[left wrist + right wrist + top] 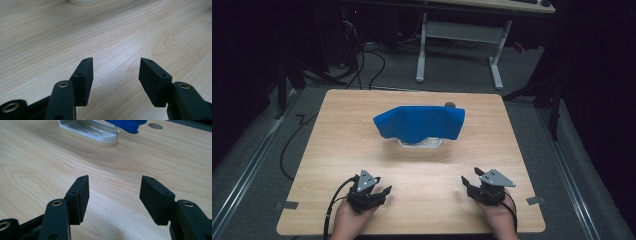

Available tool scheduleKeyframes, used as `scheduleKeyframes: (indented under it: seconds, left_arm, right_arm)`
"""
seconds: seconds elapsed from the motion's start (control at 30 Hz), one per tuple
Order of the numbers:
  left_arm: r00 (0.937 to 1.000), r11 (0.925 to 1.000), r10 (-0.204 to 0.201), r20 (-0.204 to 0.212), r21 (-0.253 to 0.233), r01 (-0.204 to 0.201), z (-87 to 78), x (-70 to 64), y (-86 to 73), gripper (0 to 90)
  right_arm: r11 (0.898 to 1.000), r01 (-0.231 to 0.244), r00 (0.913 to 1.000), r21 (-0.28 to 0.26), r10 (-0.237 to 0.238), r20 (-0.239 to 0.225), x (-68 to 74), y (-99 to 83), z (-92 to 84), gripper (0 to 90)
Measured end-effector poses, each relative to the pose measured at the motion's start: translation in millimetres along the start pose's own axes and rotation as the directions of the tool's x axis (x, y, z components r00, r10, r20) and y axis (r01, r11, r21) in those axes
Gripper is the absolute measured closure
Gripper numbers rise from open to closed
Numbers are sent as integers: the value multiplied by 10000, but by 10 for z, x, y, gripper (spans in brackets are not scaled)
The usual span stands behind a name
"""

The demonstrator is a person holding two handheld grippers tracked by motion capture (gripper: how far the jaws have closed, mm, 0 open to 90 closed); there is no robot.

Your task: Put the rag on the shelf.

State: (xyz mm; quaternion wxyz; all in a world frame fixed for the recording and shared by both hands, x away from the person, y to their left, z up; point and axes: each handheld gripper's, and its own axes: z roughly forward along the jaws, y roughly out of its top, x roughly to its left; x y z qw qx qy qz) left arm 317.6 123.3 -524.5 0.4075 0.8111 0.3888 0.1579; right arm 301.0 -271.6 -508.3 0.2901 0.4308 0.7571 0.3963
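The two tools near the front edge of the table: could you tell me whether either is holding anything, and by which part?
Nothing is held. The left tool and the right tool both stand open over bare wood, apart from the blue cloth.

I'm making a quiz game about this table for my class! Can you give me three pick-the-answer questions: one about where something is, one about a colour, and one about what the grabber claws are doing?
1. Where does the cloth lie?
A. draped over the white tray
B. flat on the floor
C. folded beside the left gripper

2. What colour is the cloth?
A. red
B. blue
C. yellow

3. How do the left gripper and the right gripper stand?
A. both shut on the cloth
B. one holds the tray
C. both open, with nothing between the jaws

Answers:
1 A, as the high view shows the cloth hanging over the tray in the middle of the table.
2 B, it is bright blue in the high view.
3 C, each gripper view shows bare wood between the spread jaws.
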Motion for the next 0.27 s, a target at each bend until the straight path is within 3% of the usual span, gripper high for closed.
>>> scheduleKeyframes:
  seconds: [0.27]
  left_arm:
    - [9999,9999,-117,-64,102,117,-20,41,-34,450]
  right_arm:
    - [9999,-100,9999,75,100,-84,-9,-14,-6,416]
